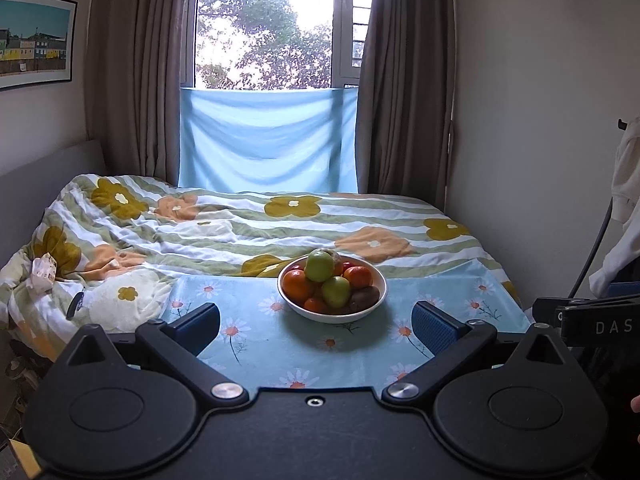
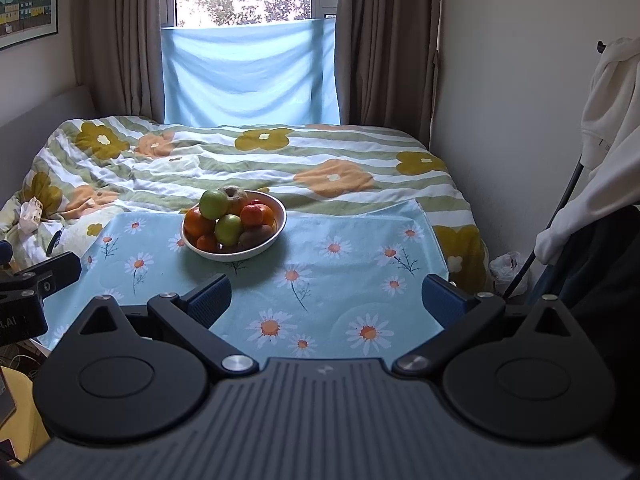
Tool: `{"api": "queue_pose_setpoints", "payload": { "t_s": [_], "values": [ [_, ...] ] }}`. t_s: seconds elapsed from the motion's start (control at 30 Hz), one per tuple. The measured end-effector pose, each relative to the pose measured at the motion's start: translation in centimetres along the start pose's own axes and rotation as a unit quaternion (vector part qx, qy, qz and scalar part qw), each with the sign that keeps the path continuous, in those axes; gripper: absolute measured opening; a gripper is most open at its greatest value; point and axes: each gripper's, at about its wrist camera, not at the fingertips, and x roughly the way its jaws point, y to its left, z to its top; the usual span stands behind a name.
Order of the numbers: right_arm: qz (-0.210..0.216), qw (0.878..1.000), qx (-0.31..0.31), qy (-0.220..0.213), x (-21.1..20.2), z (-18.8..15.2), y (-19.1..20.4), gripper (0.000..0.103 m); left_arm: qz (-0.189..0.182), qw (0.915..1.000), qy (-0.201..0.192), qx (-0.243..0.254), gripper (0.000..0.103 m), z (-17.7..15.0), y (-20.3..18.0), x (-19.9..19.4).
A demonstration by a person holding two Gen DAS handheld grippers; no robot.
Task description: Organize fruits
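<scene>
A white bowl (image 1: pixel 370 309) heaped with fruit sits on a light blue daisy cloth (image 1: pixel 256 344) on the bed. It holds two green apples (image 1: pixel 320 266), several oranges (image 1: pixel 297 285) and a brown kiwi (image 1: pixel 365 297). The bowl also shows in the right wrist view (image 2: pixel 276 236), ahead and left, with a pale brownish fruit (image 2: pixel 235 196) on top. My left gripper (image 1: pixel 316 326) is open and empty, just short of the bowl. My right gripper (image 2: pixel 328 300) is open and empty over the bare cloth (image 2: pixel 360 248), to the right of the bowl.
A striped flower duvet (image 1: pixel 240 232) covers the bed behind the cloth. A blue sheet (image 1: pixel 268 140) hangs under the window between brown curtains. A white garment (image 2: pixel 608 128) hangs at the right wall. The other gripper's body shows at the right edge (image 1: pixel 592 320).
</scene>
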Motion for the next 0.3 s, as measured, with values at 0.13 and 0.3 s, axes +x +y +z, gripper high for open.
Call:
{"api": "queue_pose_setpoints", "payload": {
  "t_s": [0.13,0.3],
  "values": [
    [0.0,1.0,0.0,0.0,0.06,-0.03,0.03,0.103,0.001,1.0,-0.005,0.001,0.103,-0.04,-0.02,-0.14],
    [0.0,1.0,0.001,0.0,0.07,-0.04,0.07,0.103,0.007,0.9999,-0.008,0.005,0.103,-0.05,-0.19,-0.18]
  ]
}}
